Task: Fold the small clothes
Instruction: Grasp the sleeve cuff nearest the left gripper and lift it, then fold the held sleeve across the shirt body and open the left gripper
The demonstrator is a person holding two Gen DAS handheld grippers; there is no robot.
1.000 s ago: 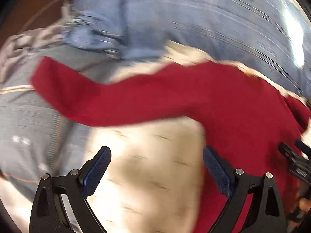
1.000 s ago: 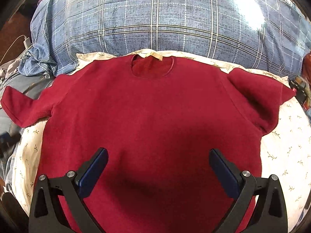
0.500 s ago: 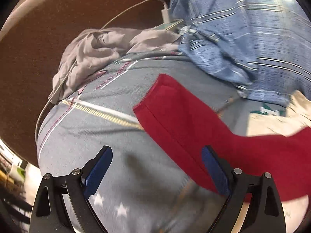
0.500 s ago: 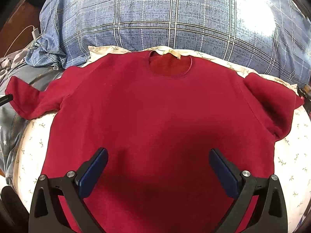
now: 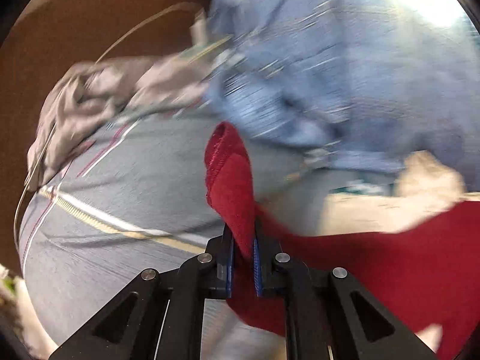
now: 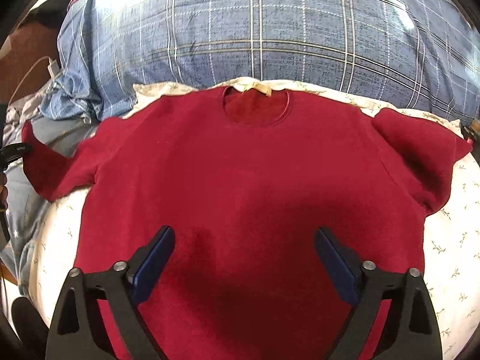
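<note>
A: Left gripper [image 5: 243, 258], what was it doing?

B: Clamped tight on the sleeve [image 5: 229, 177] of the red sweater [image 6: 240, 186]. The cuff stuck up out of the pinched pads, and the rest of the fabric trailed off to the right in the left wrist view (blurry frame, edges soft).

A: Right gripper [image 6: 244, 264]?

B: Jaws wide but closing, hanging over the lower middle of the sweater. Red fabric lay under the gap; the pads [image 6: 153, 258] pressed on nothing that I could see.

A: Where was the sweater?

B: Spread flat, front up, on a cream floral sheet [image 6: 450, 258] on the bed, collar toward the far edge next to the blue plaid quilt [image 6: 270, 30]. The right-hand sleeve lay out toward the bed's right edge. The other sleeve reached off the sheet's left edge onto a grey striped cover [image 5: 120, 198].

A: Anything else?

B: Crumpled grey cloth [image 5: 90, 96] at the far left corner, and a white charger with cable [image 6: 52, 67] beside the quilt's left edge.
</note>
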